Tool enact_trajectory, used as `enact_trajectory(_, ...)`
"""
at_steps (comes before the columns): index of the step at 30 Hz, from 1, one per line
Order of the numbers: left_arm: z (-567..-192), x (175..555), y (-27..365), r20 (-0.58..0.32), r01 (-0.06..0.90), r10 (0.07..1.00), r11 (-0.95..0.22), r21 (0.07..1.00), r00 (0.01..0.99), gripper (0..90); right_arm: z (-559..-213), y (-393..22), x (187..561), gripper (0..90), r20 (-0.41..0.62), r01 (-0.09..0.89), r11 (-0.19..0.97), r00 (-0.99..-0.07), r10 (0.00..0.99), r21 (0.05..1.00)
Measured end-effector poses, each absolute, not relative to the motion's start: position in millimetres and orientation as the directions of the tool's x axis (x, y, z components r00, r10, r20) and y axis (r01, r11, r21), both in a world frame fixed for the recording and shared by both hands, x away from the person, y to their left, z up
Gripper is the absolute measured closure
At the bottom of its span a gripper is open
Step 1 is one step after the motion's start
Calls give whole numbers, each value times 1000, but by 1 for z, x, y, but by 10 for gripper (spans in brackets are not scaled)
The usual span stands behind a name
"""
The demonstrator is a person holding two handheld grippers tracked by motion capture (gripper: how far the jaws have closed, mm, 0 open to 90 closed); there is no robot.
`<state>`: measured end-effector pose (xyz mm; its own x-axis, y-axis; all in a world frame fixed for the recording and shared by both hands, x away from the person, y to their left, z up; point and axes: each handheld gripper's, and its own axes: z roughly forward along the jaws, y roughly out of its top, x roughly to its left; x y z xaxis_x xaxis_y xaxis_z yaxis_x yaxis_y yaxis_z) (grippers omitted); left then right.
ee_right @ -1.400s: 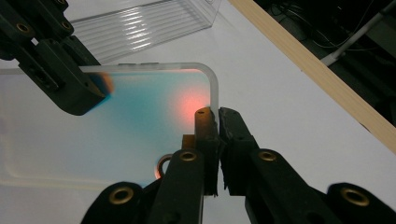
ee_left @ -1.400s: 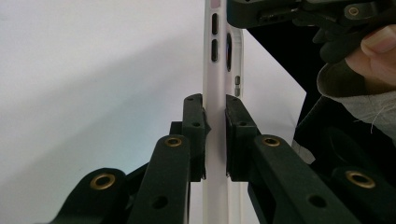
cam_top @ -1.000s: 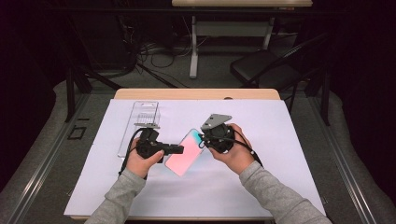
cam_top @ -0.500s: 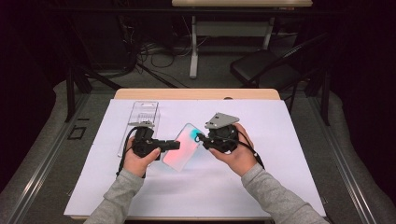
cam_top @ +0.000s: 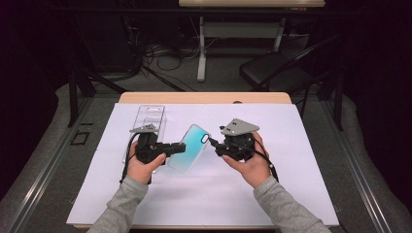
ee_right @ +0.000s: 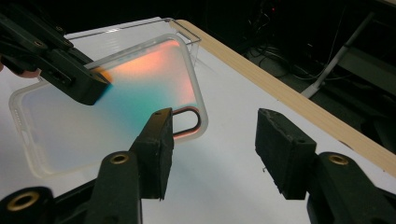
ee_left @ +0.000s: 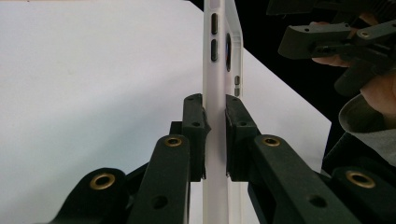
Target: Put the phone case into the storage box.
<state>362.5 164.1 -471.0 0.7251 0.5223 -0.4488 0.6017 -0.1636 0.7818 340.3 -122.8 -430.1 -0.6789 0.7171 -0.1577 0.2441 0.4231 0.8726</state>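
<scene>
While the left gripper (cam_top: 179, 148) has its 2 jaws pressed tight on the long edge of the phone case (cam_top: 190, 148), the right gripper (cam_top: 213, 142) has let go. Its jaws have just been opening, and they now stand about half open with nothing between them. In the right gripper view, the case (ee_right: 112, 107) sits just past the tip of 1 jaw, near the camera hole at its corner, but the pads do not press on it.

The case is soft and see-through, with orange and green-blue color on it. It is held up in the air, tilted, above the white sheet (cam_top: 291, 160) on the bench (cam_top: 204, 97). In the left gripper view it stands on edge, thin side toward the camera, squeezed between the 2 black pads (ee_left: 195, 119). A clear box (cam_top: 148, 119) rests on the sheet behind the left gripper.

This looks like the middle of a hand-over: the right side has passed the case across, and the left side now carries it alone. Next, the right hand (cam_top: 250, 165) likely needs to pull back a little so its jaws do not bump the corner. Then the left gripper can carry the case where it should go, maybe toward the box. It must keep squeezing, because the case is thin and could slip or bend.
</scene>
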Motion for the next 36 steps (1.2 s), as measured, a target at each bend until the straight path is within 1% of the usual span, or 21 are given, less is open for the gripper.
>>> enact_trajectory(5,-470,361,165,-444,589,519,-150,794,731,813,-433,-128,340,462,-101,280,385,-681,725,879)
enact_trajectory(7,-469,360,165,-439,583,520,-146,800,733,813,-434,-131,339,463,-44,302,339,-685,727,891)
enact_trajectory(10,-468,359,166,-427,568,520,-143,810,740,813,-435,-134,337,464,-15,307,306,-682,731,901)
enact_trajectory(14,-467,358,165,-414,554,518,-146,820,749,813,-434,-139,336,468,68,329,225,-685,726,917)
enact_trajectory(21,-466,355,166,-405,537,515,-130,834,755,813,-431,-142,335,480,98,322,190,-700,708,928)
enact_trajectory(25,-466,354,166,-399,526,511,-128,841,761,813,-433,-141,335,489,126,337,176,-708,695,925)
enact_trajectory(28,-465,353,165,-398,525,510,-129,841,763,813,-435,-141,334,514,138,348,183,-721,679,919)
enact_trajectory(31,-465,352,164,-397,524,506,-132,842,766,813,-437,-139,333,518,137,353,198,-730,670,914)
enact_trajectory(36,-465,350,163,-393,518,499,-135,845,772,813,-441,-141,331,520,167,371,180,-731,661,911)
